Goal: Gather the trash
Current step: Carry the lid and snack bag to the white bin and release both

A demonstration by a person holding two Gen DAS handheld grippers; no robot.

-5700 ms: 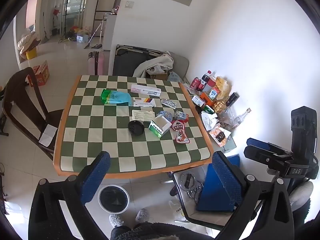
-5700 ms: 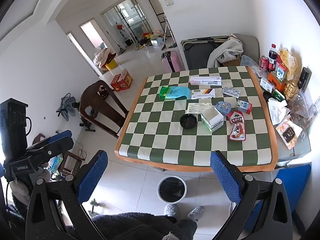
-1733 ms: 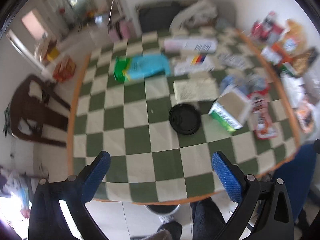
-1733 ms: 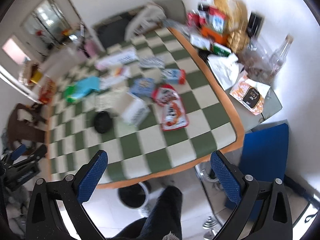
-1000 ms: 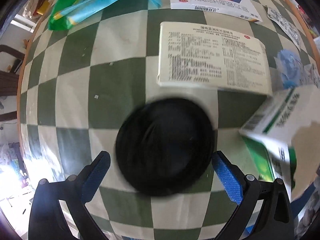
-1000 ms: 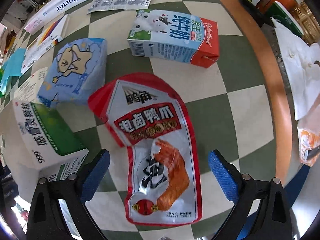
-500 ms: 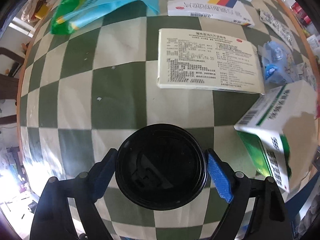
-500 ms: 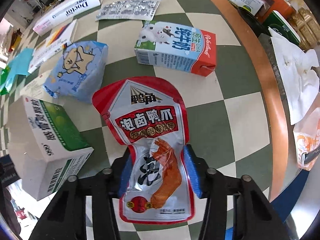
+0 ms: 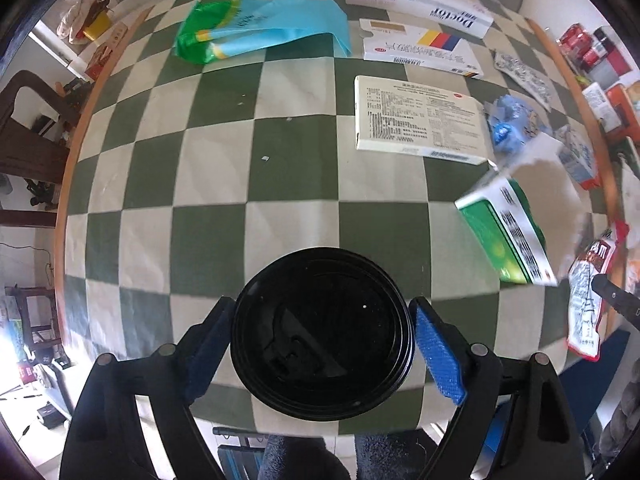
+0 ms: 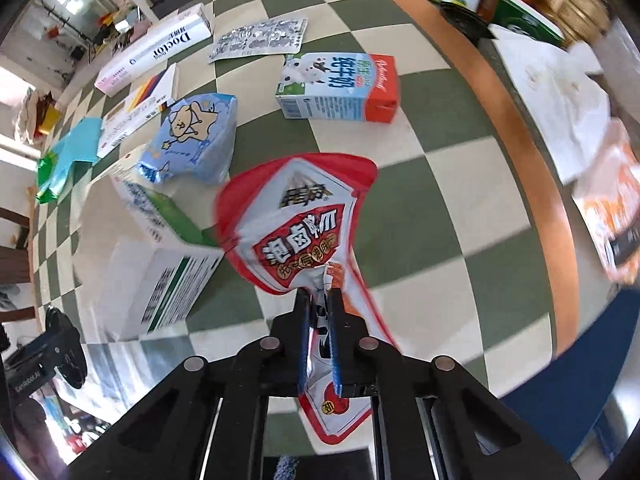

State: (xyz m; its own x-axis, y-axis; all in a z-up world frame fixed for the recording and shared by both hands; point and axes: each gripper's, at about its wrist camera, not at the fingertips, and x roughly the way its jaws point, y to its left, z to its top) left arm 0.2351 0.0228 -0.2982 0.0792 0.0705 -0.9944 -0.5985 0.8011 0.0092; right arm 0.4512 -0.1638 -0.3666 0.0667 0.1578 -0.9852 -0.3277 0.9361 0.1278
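A round black cup lid (image 9: 322, 334) sits between the blue pads of my left gripper (image 9: 322, 344), which is shut on its rim and holds it above the green-and-white checked table (image 9: 216, 184). In the right wrist view, my right gripper (image 10: 320, 304) has its jaws closing tight on the lower part of a red snack pouch (image 10: 304, 220). The pouch is pinched and crumpled, and its top hangs free above the table. The same pouch (image 9: 586, 300) shows at the right edge of the left wrist view.
A green-and-white medicine box (image 10: 160, 272) lies left of the pouch. Beyond it lie a blue star packet (image 10: 192, 140), a milk carton (image 10: 340, 86) and a blister sheet (image 10: 260, 40). A teal bag (image 9: 260, 28) and flat white boxes (image 9: 418, 120) lie farther off. The orange table edge (image 10: 532, 148) runs on the right.
My left pads closed on the black lid and lifted it off the table. My right jaws went from wide open to pinched on the red pouch and raised it.
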